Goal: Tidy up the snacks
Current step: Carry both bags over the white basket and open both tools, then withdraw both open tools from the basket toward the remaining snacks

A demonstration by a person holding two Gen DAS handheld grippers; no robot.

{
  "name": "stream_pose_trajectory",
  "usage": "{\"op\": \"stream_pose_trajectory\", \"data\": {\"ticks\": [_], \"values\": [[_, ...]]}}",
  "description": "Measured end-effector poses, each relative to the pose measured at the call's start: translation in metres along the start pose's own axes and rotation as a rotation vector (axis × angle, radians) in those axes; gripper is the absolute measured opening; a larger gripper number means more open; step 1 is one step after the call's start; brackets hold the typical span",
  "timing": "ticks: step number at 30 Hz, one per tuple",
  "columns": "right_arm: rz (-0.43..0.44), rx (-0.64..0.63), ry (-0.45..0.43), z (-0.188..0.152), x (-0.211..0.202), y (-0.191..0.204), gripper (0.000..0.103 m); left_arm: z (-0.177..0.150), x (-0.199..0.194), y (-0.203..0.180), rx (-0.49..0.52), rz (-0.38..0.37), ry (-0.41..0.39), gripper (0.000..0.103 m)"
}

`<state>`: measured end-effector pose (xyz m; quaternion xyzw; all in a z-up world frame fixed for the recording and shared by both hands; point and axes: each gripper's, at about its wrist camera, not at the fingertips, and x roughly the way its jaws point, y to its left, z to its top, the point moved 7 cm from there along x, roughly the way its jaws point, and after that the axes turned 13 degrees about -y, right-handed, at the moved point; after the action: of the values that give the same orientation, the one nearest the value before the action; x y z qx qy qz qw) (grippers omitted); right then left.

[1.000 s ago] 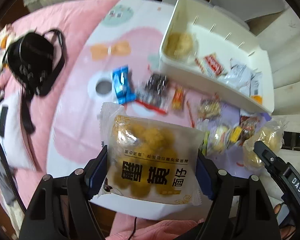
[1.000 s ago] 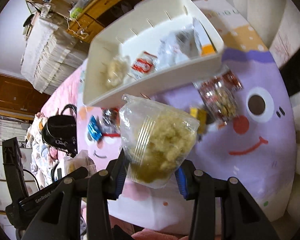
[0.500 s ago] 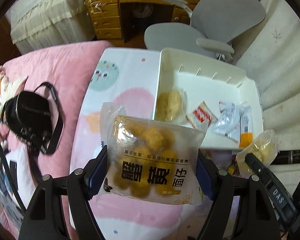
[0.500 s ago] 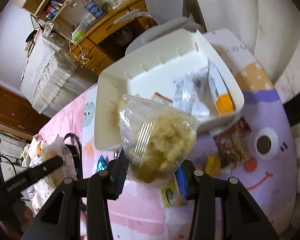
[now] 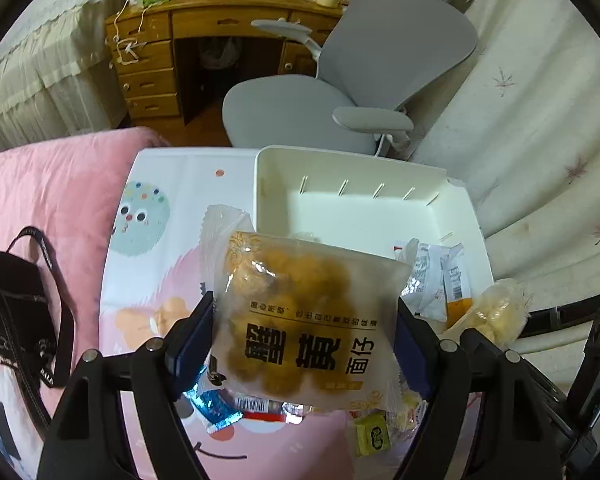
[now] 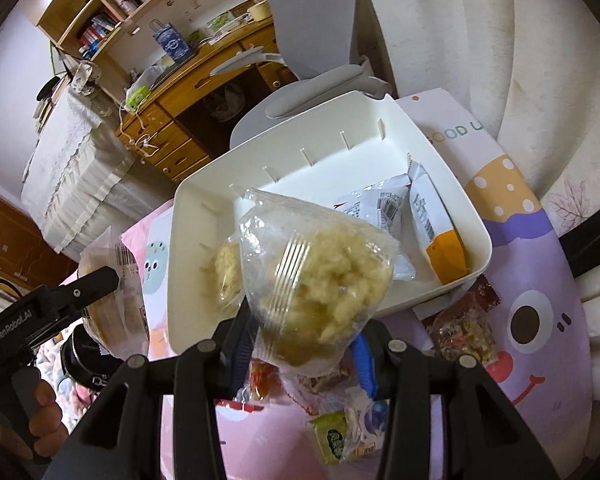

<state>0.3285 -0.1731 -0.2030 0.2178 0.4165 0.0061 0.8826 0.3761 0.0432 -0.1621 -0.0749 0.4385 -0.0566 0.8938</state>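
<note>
Left claw (image 5: 304, 340) jaws are opening around the yellow snack pack (image 5: 304, 312); right claw (image 6: 304, 338) clamps the clear bag (image 6: 316, 280). Release both over the white bin (image 6: 188, 260) ahead.

surface: cartoon-print mat (image 5: 172, 208) | on it: white bin (image 5: 276, 184), loose snack packets (image 6: 462, 330), yellow candy (image 5: 374, 436)

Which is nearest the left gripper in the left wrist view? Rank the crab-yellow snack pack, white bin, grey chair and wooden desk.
1. Crab-yellow snack pack: between the opening jaws.
2. White bin: just beyond, right of centre.
3. Grey chair: behind the bin.
4. Wooden desk: farthest, upper left.
</note>
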Motion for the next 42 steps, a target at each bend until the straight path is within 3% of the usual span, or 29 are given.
{"op": "stream_pose_trajectory", "data": {"ticks": [5, 12, 18, 30, 42], "values": [[-0.003, 0.000, -0.005, 0.001, 0.003, 0.000, 0.049, 0.001, -0.003, -0.007, 0.005, -0.025, -0.013, 0.086], [0.016, -0.024, -0.017, -0.016, -0.016, -0.004, 0.052, -0.019, -0.023, -0.007, 0.004, 0.020, -0.007, 0.086], [0.019, 0.015, -0.010, -0.049, -0.047, -0.020, 0.052, -0.058, -0.059, -0.007, -0.012, 0.029, 0.003, 0.086], [-0.012, 0.075, -0.019, -0.123, -0.118, -0.052, 0.052, -0.165, -0.137, 0.014, -0.057, 0.068, 0.043, 0.086], [-0.037, 0.090, -0.048, -0.175, -0.150, -0.060, 0.052, -0.203, -0.181, 0.045, -0.029, 0.079, 0.032, 0.086]]}}
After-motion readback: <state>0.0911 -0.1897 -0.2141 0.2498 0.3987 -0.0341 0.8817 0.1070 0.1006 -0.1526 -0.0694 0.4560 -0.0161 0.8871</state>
